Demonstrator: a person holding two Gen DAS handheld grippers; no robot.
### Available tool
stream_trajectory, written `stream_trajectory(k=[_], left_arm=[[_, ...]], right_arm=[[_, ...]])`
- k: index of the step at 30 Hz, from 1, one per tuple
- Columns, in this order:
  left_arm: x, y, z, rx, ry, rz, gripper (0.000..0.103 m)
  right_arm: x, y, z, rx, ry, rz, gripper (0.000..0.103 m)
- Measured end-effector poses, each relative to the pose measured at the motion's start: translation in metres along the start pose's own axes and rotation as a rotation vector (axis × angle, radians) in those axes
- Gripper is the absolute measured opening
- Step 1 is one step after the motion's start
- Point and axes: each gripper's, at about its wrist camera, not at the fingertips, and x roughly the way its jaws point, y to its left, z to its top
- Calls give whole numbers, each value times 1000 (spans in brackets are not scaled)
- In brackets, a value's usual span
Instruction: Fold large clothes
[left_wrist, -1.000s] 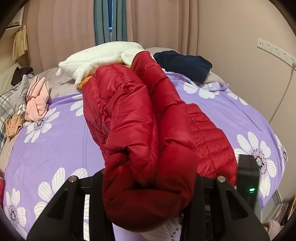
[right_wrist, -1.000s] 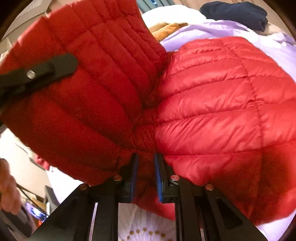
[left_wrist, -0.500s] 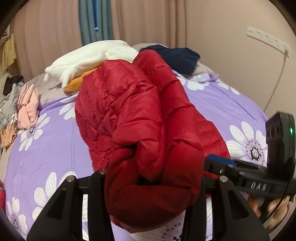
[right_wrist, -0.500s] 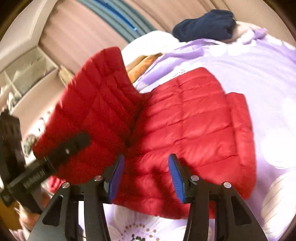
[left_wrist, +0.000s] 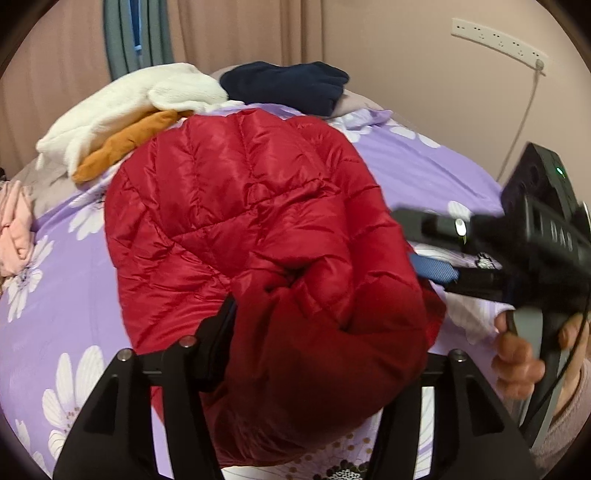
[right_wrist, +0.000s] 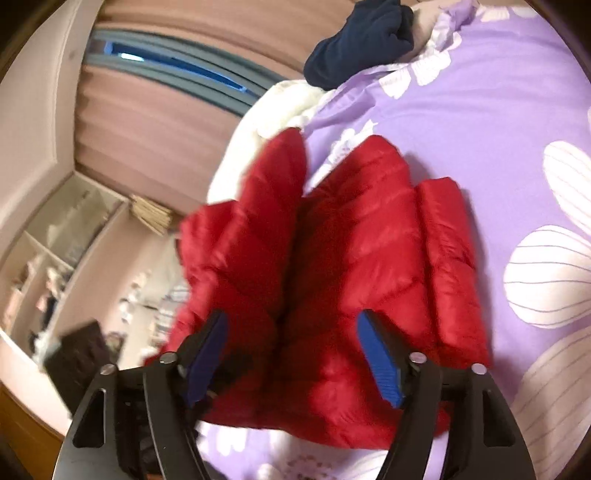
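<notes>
Across the purple flowered bedspread (left_wrist: 66, 302) lay the red puffer jacket (left_wrist: 258, 236), one half not yet flat, bunched between the left gripper (left_wrist: 317, 332)'s opening jaws, the right gripper (right_wrist: 291, 354) opening clear, nothing held.

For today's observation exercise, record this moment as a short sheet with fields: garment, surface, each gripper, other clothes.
garment: red jacket, puffy, partly folded
surface: bed, purple cover with white flowers
left gripper: jaws opening, a bunched part of the jacket between them
right gripper: jaws opening, nothing between the pads; jacket lies beyond
other clothes: white garment, orange garment, navy garment, at the bed's far end
</notes>
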Motion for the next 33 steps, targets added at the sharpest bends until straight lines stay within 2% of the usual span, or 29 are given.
stream_trajectory(k=[3,6,12,14,15,17,20,25,33], left_arm=[[3,-1,-1,4,13,-37,60],[4,-5,-1,21,17,-34,61],[6,-7,-2,39,23,-27,61],[6,-7,-3,38,24,-26,61],[6,-6,-2,38,25,-25,62],[6,-5,-2,33,28,-25,65],[4,-1,-2,16,32,-37,65],[-13,7,-1,-19,31,-94,67],[-45,26,0,-78,-12,-175,68]], right_arm=[[-1,9,-3,14,-2,28,78],[3,17,-3,3,7,51,78],[17,41,8,-92,55,19,78],[26,52,11,-164,73,-36,78],[30,56,12,-195,81,-70,76],[39,60,13,-230,102,-108,51],[43,60,12,-272,99,-151,29],[38,46,18,-220,67,-138,21],[23,23,20,-151,21,-170,20]])
